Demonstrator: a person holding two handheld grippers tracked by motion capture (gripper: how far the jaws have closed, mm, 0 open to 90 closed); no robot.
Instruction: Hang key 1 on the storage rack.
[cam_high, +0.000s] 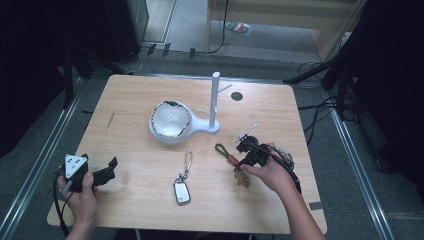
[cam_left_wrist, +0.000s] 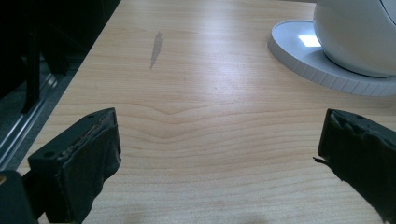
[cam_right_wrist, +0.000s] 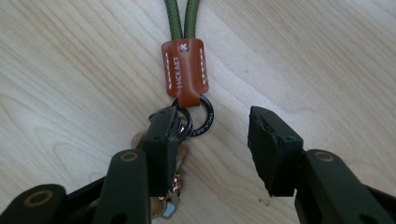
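Two keychains: the green-cord keychain (cam_right_wrist: 186, 60) lies mid-right of the high view, the silver-tag keychain (cam_high: 183, 186) low centre.
Right gripper (cam_right_wrist: 212, 135): jaws apart, straddling the black ring (cam_right_wrist: 204, 116), nothing pinched, lined up for a grasp.
Left gripper (cam_left_wrist: 219, 149): released, parked on bare table (cam_left_wrist: 196, 70).
White hook stand (cam_high: 214, 102): upper centre, likely destination.

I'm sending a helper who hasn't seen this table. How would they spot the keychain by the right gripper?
Start from the white stand with a bowl-shaped base at the middle of the light wooden table. To its right, at the right gripper, lies the green cord keychain with a brown leather tab. The other keychain nearby has a silver clip and a white fob.
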